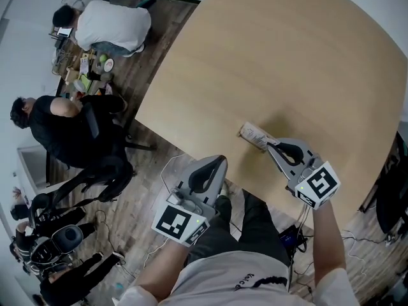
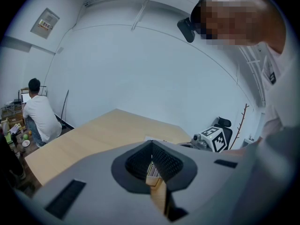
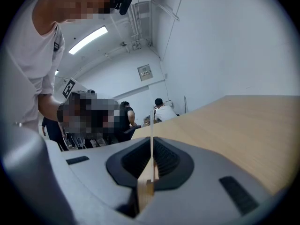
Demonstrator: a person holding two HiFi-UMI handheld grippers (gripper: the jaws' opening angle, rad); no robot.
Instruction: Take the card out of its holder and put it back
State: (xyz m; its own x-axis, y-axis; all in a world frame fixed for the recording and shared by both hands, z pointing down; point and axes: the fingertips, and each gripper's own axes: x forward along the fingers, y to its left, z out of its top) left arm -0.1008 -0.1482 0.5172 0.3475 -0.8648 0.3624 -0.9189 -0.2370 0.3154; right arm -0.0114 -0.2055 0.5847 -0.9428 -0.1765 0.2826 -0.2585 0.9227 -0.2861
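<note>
**Tabletop** point(image 1: 268, 56): pale wood with a curved edge, reaching far ahead of both tools.
**Room:** white walls; dark plank floor point(image 1: 146, 190) to the left of the left hand-held gripper point(image 1: 220, 163).
**Card** point(image 1: 255, 134): on the tabletop at the tips of the right hand-held gripper point(image 1: 273, 146), clenched edge-on between its jaws. The holder cannot be told apart from it.
**Left hand-held gripper:** jaws closed on nothing, at the tabletop's near edge, apart from the card.
**Far left of it:** person in white point(image 1: 111, 24), person in black point(image 1: 57, 123), black chair point(image 1: 105, 171).
</note>
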